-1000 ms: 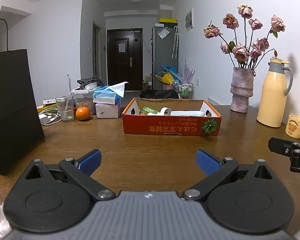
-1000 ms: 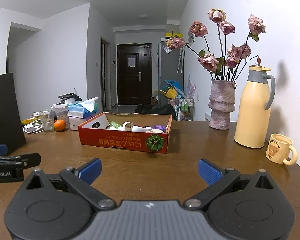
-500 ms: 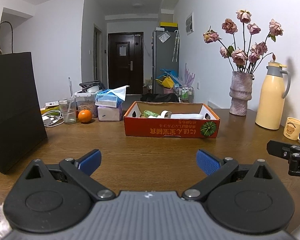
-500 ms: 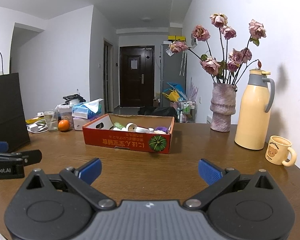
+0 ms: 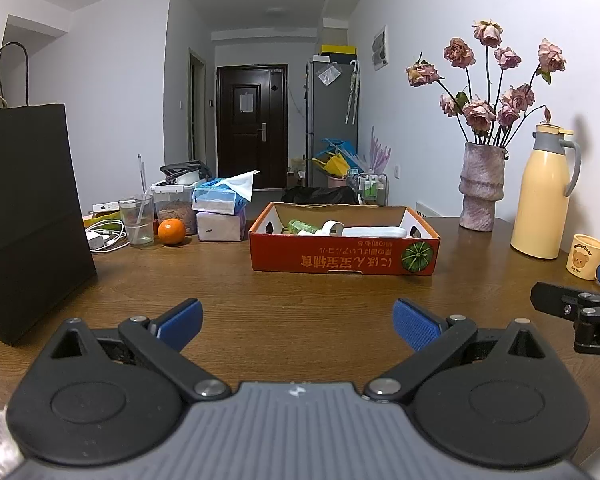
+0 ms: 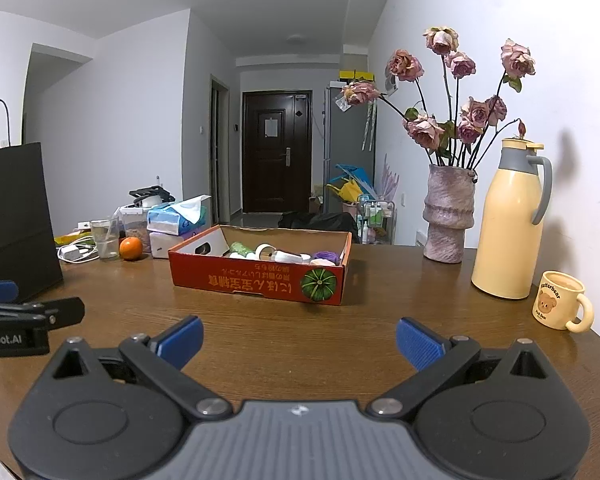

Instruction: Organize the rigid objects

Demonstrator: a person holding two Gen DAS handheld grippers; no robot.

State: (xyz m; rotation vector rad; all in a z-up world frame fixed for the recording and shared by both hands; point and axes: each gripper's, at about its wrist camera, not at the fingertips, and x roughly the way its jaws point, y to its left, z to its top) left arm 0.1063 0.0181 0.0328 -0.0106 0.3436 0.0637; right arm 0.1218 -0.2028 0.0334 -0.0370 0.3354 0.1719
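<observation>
A shallow red cardboard box stands in the middle of the brown table, holding several small items: a green roll, a white tape ring, a purple piece. My left gripper hovers open over the near table, well short of the box, with nothing between its blue pads. My right gripper is likewise open and empty, to the right of the left one. Each gripper's tip shows at the edge of the other's view.
A tall black paper bag stands at the near left. Behind it are a glass, an orange, tissue boxes and cables. At the right stand a vase of roses, a yellow thermos and a bear mug.
Both grippers have drawn back and risen slightly, so the box looks a little farther and lower. Both stay open and empty.
</observation>
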